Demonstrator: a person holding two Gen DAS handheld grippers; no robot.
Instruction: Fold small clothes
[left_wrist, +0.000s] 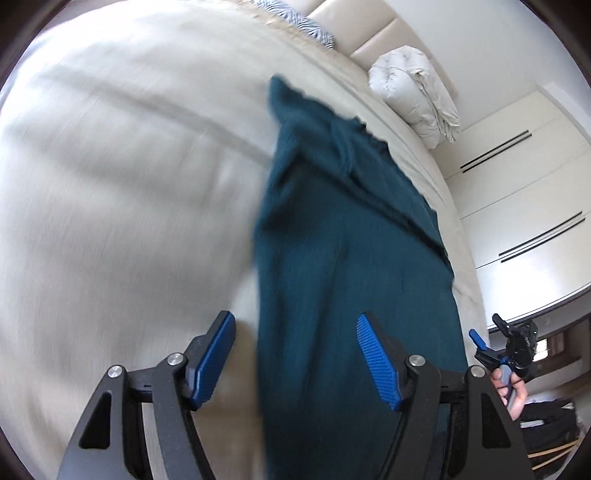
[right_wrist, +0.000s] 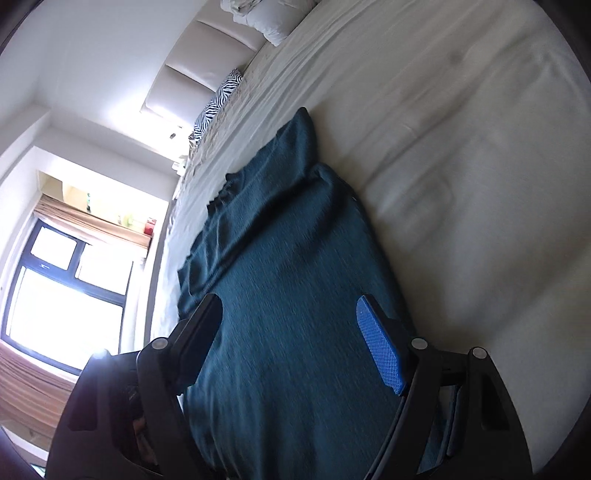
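A dark teal garment (left_wrist: 332, 240) lies stretched out along the cream bed sheet (left_wrist: 129, 184), its far end bunched into folds. My left gripper (left_wrist: 295, 354) hovers over the garment's near part, jaws wide open, and the blue pads (left_wrist: 376, 358) touch nothing. In the right wrist view the same garment (right_wrist: 288, 295) fills the middle, and my right gripper (right_wrist: 291, 339) stands open above it with nothing between its pads. The right gripper (left_wrist: 487, 328) also shows at the right edge of the left wrist view, held by a hand (left_wrist: 513, 391) beyond the bed's side. Both views are motion-blurred.
A rolled white duvet (left_wrist: 413, 96) and a zebra-striped pillow (left_wrist: 306, 26) lie against the padded headboard (right_wrist: 192, 74). White wardrobe doors (left_wrist: 517, 184) stand on one side of the bed and a bright window (right_wrist: 62, 295) on the other. The sheet (right_wrist: 461, 184) spreads wide beside the garment.
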